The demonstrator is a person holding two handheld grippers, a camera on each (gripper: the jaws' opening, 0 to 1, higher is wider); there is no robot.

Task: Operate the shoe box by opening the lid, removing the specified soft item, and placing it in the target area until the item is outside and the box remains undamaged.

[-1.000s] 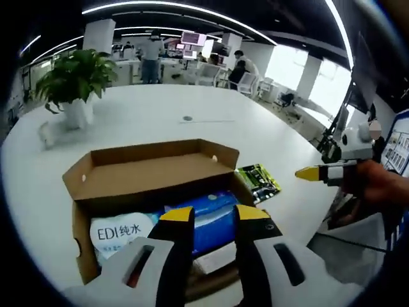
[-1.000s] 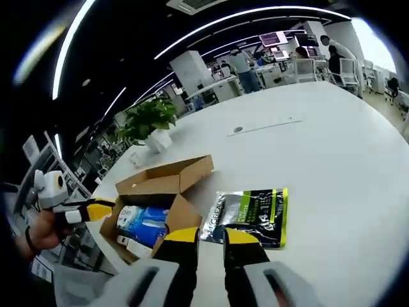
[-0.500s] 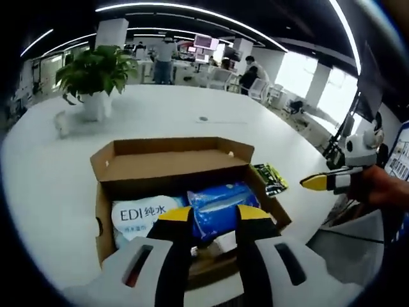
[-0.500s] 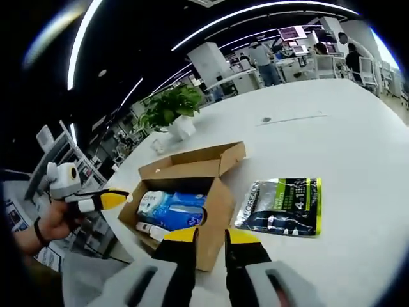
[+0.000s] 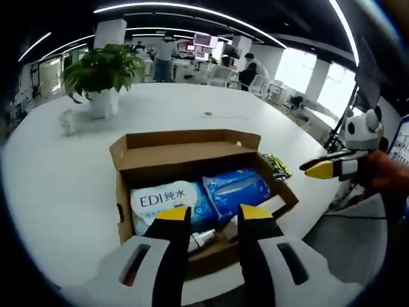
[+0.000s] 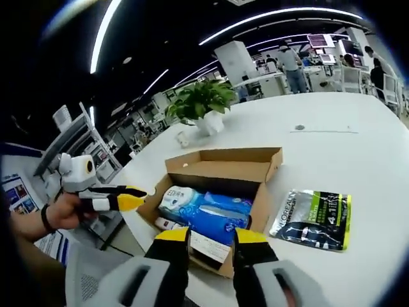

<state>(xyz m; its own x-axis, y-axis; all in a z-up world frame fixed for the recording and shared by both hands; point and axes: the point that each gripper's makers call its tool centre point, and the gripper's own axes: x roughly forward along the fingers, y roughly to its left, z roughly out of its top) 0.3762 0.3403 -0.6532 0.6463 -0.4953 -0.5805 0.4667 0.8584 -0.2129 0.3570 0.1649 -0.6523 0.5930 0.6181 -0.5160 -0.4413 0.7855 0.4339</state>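
- The corrugated cardboard shoe box (image 5: 192,167) sat open on the smooth white surface (image 5: 57,185), holding a crinkly blue pack (image 5: 239,188).
- The left gripper (image 5: 212,220) and the right gripper (image 6: 211,238) were both spread, empty.

Both grippers, left gripper (image 5: 213,219) and right gripper (image 6: 212,239), wear yellow-tipped black jaws on pale grey bodies; a dark band circles the person's left wrist (image 6: 45,219).

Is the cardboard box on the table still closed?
No, the shoe box stands open with its lid flap folded back, and the blue soft pack and the white pack lie uncovered inside.
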